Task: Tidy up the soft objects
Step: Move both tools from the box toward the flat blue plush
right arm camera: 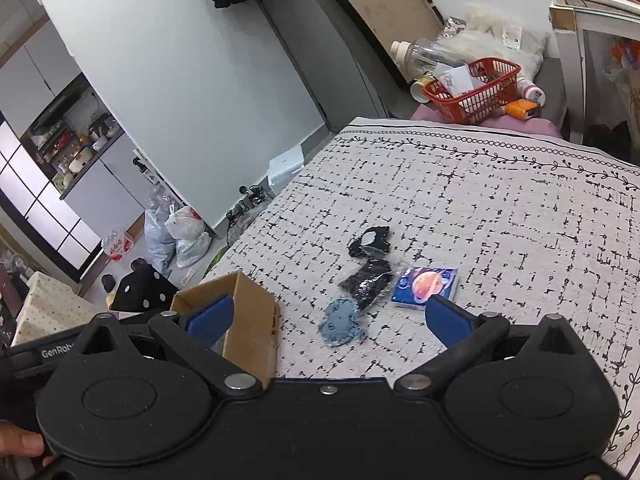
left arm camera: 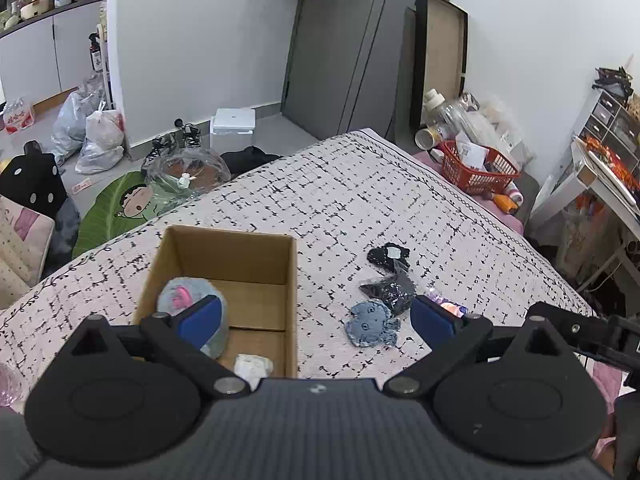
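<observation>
Brown cardboard box (left arm camera: 224,280) sits open on the patterned bed quilt (left arm camera: 360,200), holding a grey-and-pink plush toy (left arm camera: 188,300) and a white soft lump (left arm camera: 252,366). Right of the box lie a light-blue fabric piece (left arm camera: 370,322), two black bagged items (left arm camera: 390,288) and a blue packet (right arm camera: 426,284). Left gripper (left arm camera: 316,320) and right gripper (right arm camera: 326,320) both gape wide, holding nothing.

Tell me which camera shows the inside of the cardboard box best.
The left wrist view: it looks down into the cardboard box, showing a grey plush and a white item inside. The right wrist view catches only an outer corner.
</observation>
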Demonstrator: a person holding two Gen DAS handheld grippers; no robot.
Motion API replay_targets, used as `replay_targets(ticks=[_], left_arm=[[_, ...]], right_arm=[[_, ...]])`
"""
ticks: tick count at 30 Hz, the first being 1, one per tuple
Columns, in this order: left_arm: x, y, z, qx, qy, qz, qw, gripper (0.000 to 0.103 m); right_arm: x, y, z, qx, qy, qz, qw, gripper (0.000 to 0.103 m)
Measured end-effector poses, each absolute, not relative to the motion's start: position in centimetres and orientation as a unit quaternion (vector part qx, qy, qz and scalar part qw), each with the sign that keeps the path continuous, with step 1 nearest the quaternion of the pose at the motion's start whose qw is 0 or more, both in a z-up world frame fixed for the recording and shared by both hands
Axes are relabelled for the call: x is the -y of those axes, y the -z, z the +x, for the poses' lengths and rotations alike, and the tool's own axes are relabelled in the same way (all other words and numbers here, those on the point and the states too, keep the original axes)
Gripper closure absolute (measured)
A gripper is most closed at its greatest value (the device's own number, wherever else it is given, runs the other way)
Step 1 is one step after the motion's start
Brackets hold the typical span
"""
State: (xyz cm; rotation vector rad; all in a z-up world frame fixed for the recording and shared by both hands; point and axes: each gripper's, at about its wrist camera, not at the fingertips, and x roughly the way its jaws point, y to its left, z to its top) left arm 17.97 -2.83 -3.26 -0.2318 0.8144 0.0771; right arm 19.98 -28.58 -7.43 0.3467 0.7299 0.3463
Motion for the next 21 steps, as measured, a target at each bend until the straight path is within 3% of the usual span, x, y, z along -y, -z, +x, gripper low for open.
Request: replay_targets(ticks=[21], left_arm=[[7.3,6.5,23.4,-0.418,-0.041,-0.117,0.9,0.006]], right_arm=[[32.9,9.3,27.5,-0.387,-0.16,0.199,0.886,0.0]])
